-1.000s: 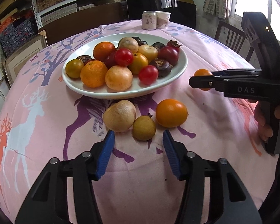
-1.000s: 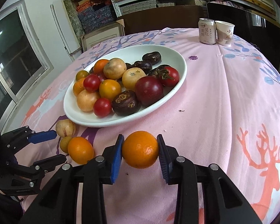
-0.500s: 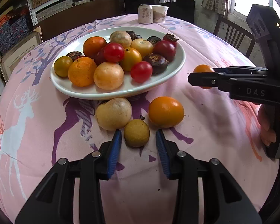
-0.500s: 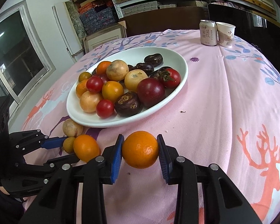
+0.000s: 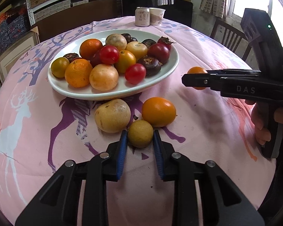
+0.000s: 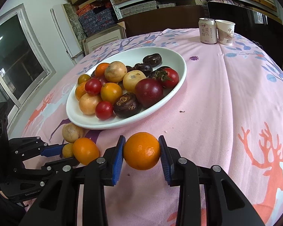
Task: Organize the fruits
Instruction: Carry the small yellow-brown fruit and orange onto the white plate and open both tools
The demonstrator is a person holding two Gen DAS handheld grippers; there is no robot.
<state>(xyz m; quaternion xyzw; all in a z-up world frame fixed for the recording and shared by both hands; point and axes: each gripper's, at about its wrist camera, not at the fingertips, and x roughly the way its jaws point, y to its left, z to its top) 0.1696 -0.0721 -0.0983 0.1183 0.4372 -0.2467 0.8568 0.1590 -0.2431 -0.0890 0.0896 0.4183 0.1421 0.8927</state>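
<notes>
A white plate (image 5: 66, 86) (image 6: 177, 60) holds several oranges, tomatoes, pale round fruits and dark fruits. In front of it on the pink cloth lie a pale round fruit (image 5: 112, 115), an orange (image 5: 158, 111) (image 6: 85, 150) and a small yellow-green fruit (image 5: 140, 136) (image 6: 67, 150). My left gripper (image 5: 139, 141) has its blue pads closed against both sides of the small yellow-green fruit, which rests on the cloth. My right gripper (image 6: 141, 151) is shut on another orange (image 6: 141, 150) (image 5: 197, 70) and holds it just above the cloth, right of the plate.
A drink can (image 5: 142, 16) (image 6: 207, 30) and a paper cup (image 5: 157, 16) (image 6: 225, 32) stand at the table's far edge. A wooden chair (image 5: 228, 37) is at the far right. Shelves with boxes line the back wall.
My left gripper moved forward around the small yellow-green fruit and its jaws narrowed onto it. My right gripper kept its orange and stayed nearly still.
</notes>
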